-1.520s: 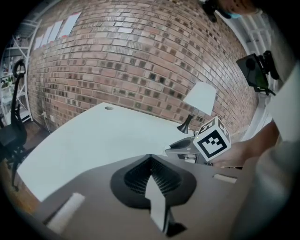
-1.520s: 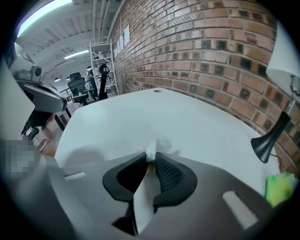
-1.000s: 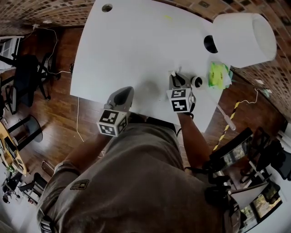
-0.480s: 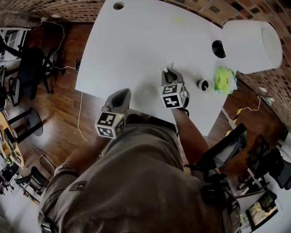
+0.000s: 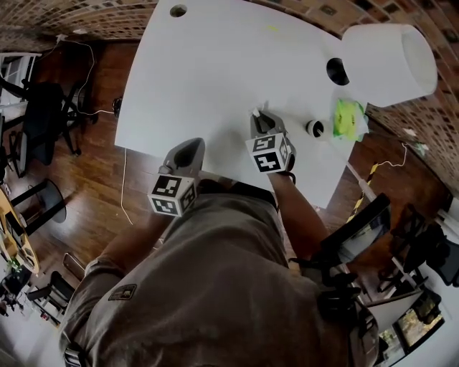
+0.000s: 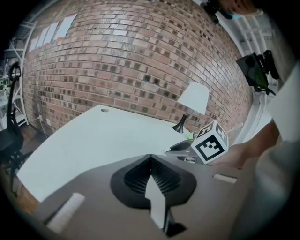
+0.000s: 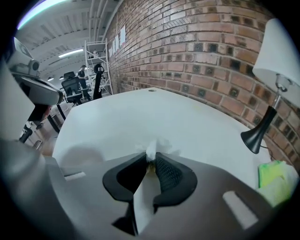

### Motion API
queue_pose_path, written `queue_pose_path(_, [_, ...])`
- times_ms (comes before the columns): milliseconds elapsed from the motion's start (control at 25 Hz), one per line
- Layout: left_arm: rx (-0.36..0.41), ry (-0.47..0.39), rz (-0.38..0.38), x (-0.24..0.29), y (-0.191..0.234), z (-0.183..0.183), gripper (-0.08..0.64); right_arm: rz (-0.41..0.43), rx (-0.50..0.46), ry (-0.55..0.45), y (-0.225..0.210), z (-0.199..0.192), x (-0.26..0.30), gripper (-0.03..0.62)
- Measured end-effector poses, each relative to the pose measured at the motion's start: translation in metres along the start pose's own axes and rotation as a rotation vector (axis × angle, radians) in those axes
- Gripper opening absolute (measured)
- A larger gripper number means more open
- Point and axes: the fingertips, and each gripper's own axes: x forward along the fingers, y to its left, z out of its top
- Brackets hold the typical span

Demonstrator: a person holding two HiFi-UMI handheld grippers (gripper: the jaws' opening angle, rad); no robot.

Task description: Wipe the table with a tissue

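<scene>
My right gripper (image 5: 257, 116) points down onto the white table (image 5: 215, 64) near its front edge, left of a small round black-and-white object (image 5: 314, 129). It is shut on a white tissue (image 7: 157, 146), whose crumpled end pokes out past the fingertips and rests on the table (image 7: 140, 112). The right gripper view shows its jaws (image 7: 152, 157) pinched on the tissue. My left gripper (image 5: 196, 143) hangs over the table's near edge, to the left of the right one. Its jaws (image 6: 150, 158) are shut with nothing in them.
A white lamp (image 5: 387, 61) with a black base stands at the table's far right, and a green tissue pack (image 5: 348, 118) lies beside it. A cable hole (image 5: 178, 11) sits in the far corner. Office chairs (image 5: 43, 115) stand on the wooden floor at the left.
My right gripper has slid left across the table with the tissue, away from the small round object. The left gripper has barely shifted.
</scene>
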Motion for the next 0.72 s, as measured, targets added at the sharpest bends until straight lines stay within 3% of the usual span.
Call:
queue_pose_path(320, [0.025, -0.010, -0.072, 0.013, -0.018, 0.008, 0.002, 0.023, -0.009, 0.045, 0.021, -0.037, -0.031, 0.072])
queue_pose_path(720, [0.047, -0.015, -0.109, 0.016, -0.032, 0.004, 0.002, 0.088, -0.063, 0.095, 0.063, -0.077, -0.062, 0.072])
